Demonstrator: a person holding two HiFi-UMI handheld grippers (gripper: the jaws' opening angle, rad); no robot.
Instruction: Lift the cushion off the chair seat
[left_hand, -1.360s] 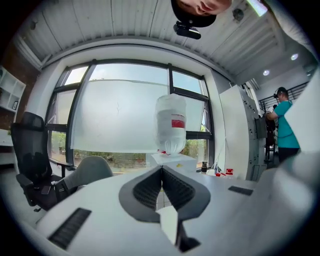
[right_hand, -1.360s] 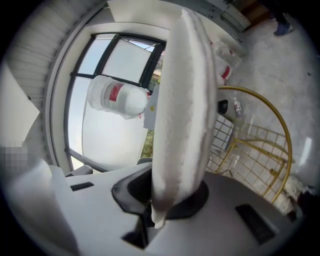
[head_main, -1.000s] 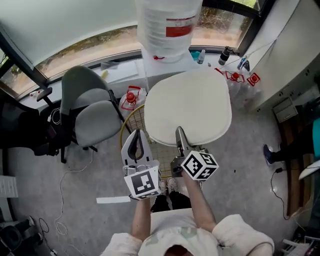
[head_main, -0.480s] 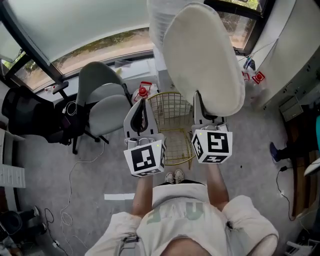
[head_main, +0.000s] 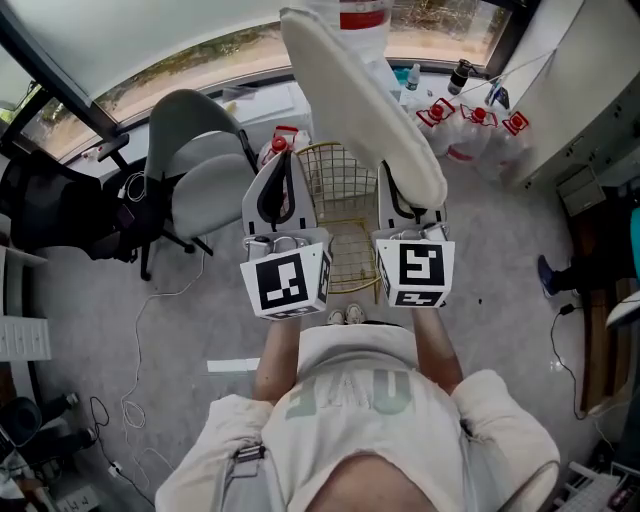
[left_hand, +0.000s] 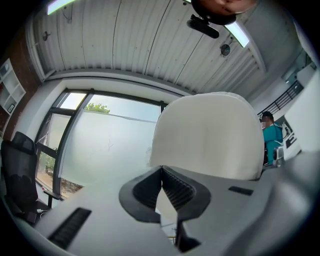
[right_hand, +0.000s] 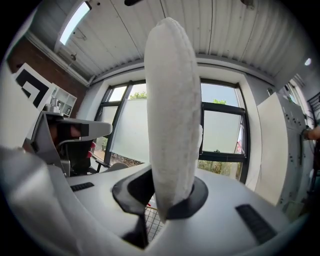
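Note:
The white cushion (head_main: 365, 100) hangs in the air, turned on edge above the gold wire chair (head_main: 345, 235), whose bare seat shows below it. My right gripper (head_main: 412, 205) is shut on the cushion's near edge. In the right gripper view the cushion (right_hand: 170, 110) stands upright out of the pinched jaws of the right gripper (right_hand: 170, 200). My left gripper (head_main: 280, 165) is held up beside it on the left, jaws shut with nothing between them. In the left gripper view the cushion (left_hand: 210, 135) looms broad behind the left gripper (left_hand: 161, 172), apart from it.
A grey office chair (head_main: 200, 170) stands left of the wire chair, with a black chair (head_main: 60, 210) further left. Water bottles with red caps (head_main: 470, 125) and a large water jug (head_main: 360, 20) sit by the window. Cables (head_main: 140, 330) lie on the floor. A person in teal (left_hand: 272, 140) stands off to the right.
The cushion lay flat on the wire chair; now it is lifted clear and tipped on edge. Both grippers have risen, and the right one has rolled with the cushion.

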